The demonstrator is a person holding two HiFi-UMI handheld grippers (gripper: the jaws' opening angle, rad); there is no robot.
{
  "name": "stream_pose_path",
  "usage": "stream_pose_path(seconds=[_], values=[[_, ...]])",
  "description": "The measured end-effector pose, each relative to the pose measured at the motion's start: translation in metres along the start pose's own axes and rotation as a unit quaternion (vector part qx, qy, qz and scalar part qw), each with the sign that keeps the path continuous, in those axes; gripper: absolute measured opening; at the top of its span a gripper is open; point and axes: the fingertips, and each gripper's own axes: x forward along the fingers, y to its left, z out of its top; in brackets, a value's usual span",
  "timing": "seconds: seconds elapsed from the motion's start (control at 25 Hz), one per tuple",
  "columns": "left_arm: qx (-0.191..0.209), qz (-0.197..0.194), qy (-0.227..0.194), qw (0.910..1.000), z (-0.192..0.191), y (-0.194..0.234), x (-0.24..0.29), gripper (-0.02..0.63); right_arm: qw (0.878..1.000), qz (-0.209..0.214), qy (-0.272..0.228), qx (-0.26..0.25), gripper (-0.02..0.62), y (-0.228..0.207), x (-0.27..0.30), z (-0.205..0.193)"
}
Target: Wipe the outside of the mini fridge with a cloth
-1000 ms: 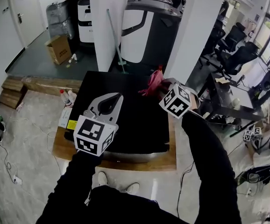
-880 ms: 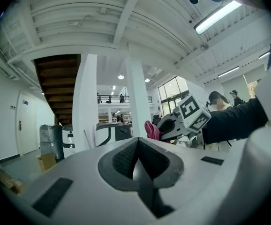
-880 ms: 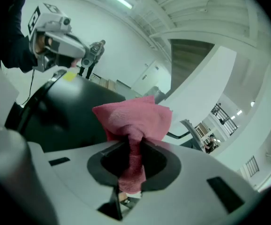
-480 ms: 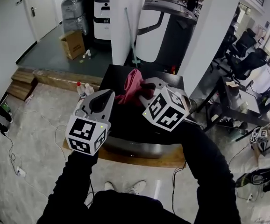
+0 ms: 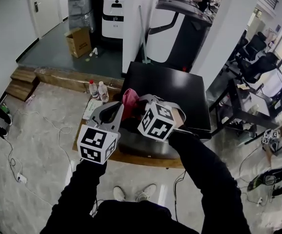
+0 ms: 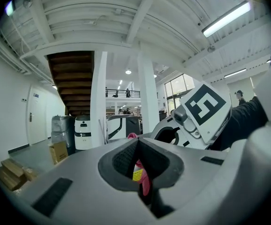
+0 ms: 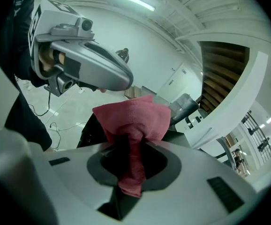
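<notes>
Two grippers are up in front of the person, close together over the near left corner of the mini fridge [image 5: 176,87]. It is a black box that stands at the person's 12 o'clock on a wooden board [image 5: 131,156] on the pale floor. Right gripper [image 5: 138,103]: jaws clenched on the pink cloth [image 5: 130,97]. Its own view shows the fabric pinched into a narrow neck between the jaws, then spreading into a bunched fold beyond the tips, with a tail hanging down behind them. Left gripper [image 5: 115,107]: jaws pressed together at the tips with nothing between them. The cloth is just beyond them, at about its 1 o'clock from overhead. A strip of pink and a yellow label show through the opening behind the left tips. Whether the cloth touches the fridge top, I cannot tell. Both marker cubes face up toward the head camera. Two plastic bottles [image 5: 98,90] stand on the floor at the fridge's 9 o'clock, just beside its left wall. An open cardboard box [image 5: 79,41] sits farther off at 11 o'clock, on the darker floor.
</notes>
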Motion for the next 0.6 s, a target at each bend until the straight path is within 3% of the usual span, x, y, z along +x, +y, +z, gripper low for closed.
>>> stream_pose_path(seconds=[0.28, 0.6], values=[[-0.013, -0.044, 0.01, 0.9989, -0.023, -0.021, 0.012, 0.006, 0.999, -0.027, 0.036, -0.016, 0.066, 0.003, 0.012, -0.02], [-0.009, -0.048, 0.018, 0.9987, -0.021, -0.066, 0.026, 0.006, 0.996, -0.049, 0.067, -0.043, 0.064, -0.007, -0.013, -0.062]])
